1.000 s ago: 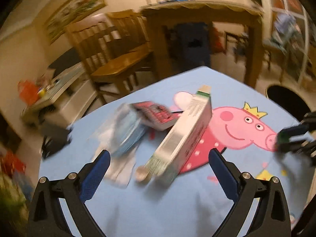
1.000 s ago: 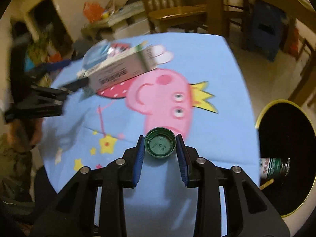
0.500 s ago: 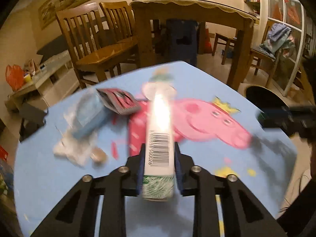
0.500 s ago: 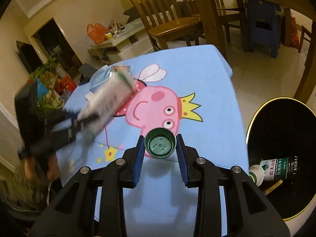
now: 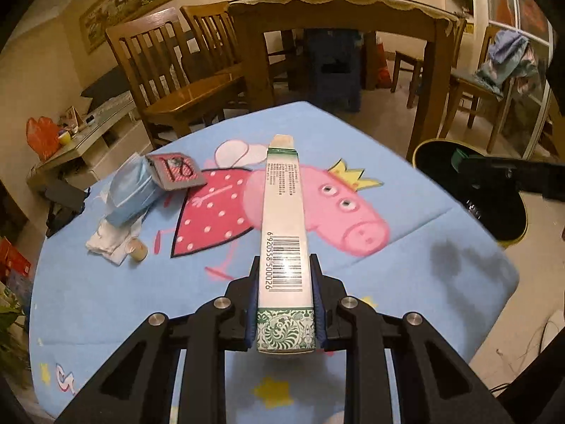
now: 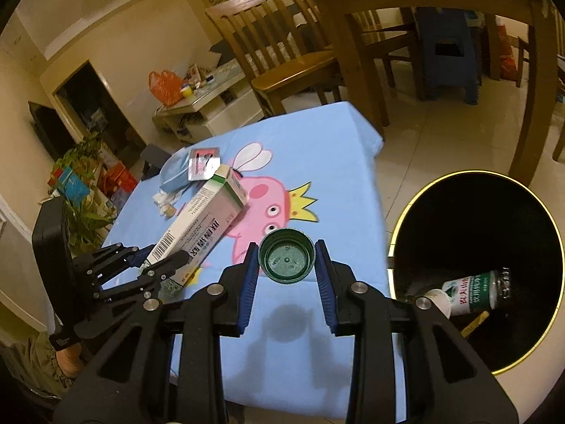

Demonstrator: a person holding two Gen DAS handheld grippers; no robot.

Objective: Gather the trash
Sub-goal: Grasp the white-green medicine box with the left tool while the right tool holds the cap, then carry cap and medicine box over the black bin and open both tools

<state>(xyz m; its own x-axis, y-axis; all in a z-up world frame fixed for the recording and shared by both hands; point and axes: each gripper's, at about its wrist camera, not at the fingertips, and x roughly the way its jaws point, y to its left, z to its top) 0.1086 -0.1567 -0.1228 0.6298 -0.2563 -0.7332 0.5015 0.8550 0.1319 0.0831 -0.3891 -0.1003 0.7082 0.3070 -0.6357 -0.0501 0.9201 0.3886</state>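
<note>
The left gripper (image 5: 284,300), open around the long carton (image 5: 283,226) a second ago, now clamps it above the table (image 5: 106,300). The right gripper (image 6: 286,261) has carried its pinched green cap (image 6: 286,260) beside the bin (image 6: 416,198), so both pieces look ready to drop.

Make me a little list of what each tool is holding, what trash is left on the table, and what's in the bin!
left tool: shut on the long carton, lifted off the table
right tool: holding the green cap, near the table edge
left on the table: blue face mask, red-and-grey packet, white tissue
bin: on the floor beside the table
in the bin: green-labelled bottle
</note>
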